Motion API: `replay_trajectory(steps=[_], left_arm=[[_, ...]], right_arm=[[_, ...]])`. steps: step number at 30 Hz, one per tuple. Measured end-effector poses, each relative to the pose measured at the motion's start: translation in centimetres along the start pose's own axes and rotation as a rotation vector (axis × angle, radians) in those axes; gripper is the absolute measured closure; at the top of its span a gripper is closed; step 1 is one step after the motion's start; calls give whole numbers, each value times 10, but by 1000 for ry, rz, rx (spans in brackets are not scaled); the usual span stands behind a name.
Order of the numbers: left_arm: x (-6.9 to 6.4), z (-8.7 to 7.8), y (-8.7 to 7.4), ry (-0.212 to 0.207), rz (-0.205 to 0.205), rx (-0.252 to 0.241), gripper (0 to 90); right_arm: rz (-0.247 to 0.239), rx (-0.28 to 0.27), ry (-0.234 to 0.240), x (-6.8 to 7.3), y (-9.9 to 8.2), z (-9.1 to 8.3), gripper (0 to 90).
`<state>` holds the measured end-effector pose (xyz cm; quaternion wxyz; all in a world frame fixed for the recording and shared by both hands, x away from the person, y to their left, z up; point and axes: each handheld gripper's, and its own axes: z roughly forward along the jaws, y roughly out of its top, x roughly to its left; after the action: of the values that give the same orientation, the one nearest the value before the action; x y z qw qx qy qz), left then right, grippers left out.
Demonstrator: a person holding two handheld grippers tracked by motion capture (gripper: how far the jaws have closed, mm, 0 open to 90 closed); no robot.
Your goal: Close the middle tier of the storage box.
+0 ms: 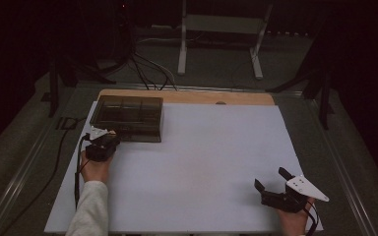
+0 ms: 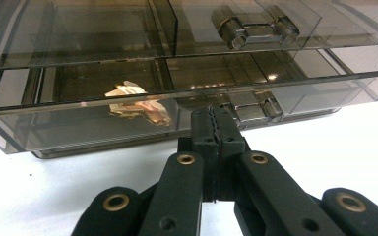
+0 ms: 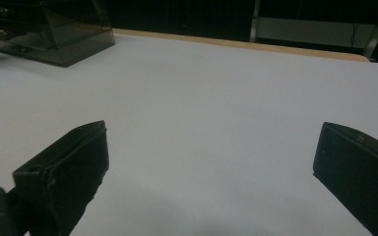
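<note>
Pretty dim footage overall. In the high view the white table sheet (image 1: 211, 162) is the one lit area, greyish and soft, and everything around and behind it drops off into near black. Light seems to come from above, since shadows on the sheet are faint and short. The high view is low on detail and a bit mushy. The left gripper view is the brightest: the smoky clear plastic box (image 2: 177, 73) throws small glare spots off its metal hinges, and the white surface near the right edge blows out. The right gripper view is dull and bluish, with its near black jaws soft and out of focus.
</note>
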<state>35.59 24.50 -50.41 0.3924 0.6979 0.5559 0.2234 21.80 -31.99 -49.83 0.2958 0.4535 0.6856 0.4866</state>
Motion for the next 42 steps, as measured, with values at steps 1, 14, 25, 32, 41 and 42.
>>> replay_trajectory(steps=[1,14,25,32,41,42], left_arm=[[0,0,0,0,0,0,900],[1,3,3,1,-7,-1,900],[1,5,7,2,-14,-4,900],[0,6,9,3,-18,-8,900],[1,6,10,2,-21,-8,900],[1,6,10,2,-21,-9,900]], right_arm=[[0,0,0,0,0,0,7],[4,-1,-1,-1,0,-1,8],[5,-2,-2,-1,0,-1,7],[5,-3,-2,-1,0,-1,7],[5,-2,-2,-1,0,-1,8],[5,-1,-2,-1,0,-1,8]])
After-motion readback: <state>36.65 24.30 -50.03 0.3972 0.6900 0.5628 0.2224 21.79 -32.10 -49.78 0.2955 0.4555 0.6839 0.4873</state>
